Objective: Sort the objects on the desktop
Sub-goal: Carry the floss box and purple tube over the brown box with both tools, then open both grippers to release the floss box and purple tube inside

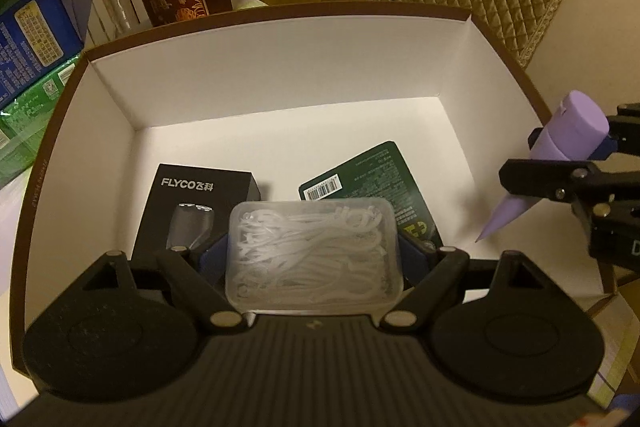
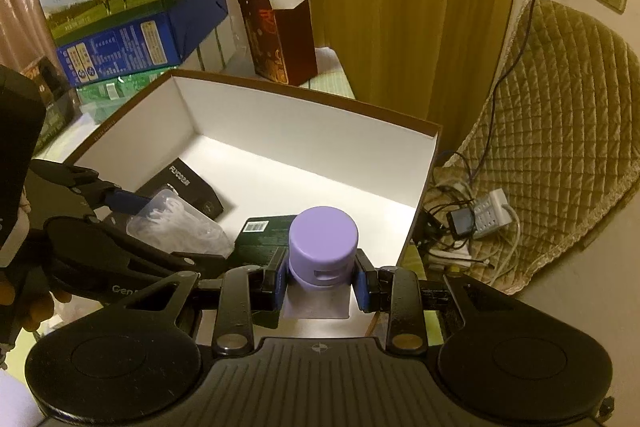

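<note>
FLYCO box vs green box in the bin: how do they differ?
The FLYCO box is black with a shaver picture; the green box is dark green and shows a barcode label. The FLYCO box lies on the left of the white bin, the green box on the right, angled the other way. Both lie flat on the bin floor, partly hidden behind the clear floss-pick case.

Inside the open box

The large brown-rimmed white cardboard box (image 1: pixel 280 67) holds a black Flyco shaver carton (image 1: pixel 188 203) on the left and a flat dark green barcoded packet (image 1: pixel 384 175) right of it; a maroon paper gift bag (image 2: pixel 280 35) stands behind.
</note>
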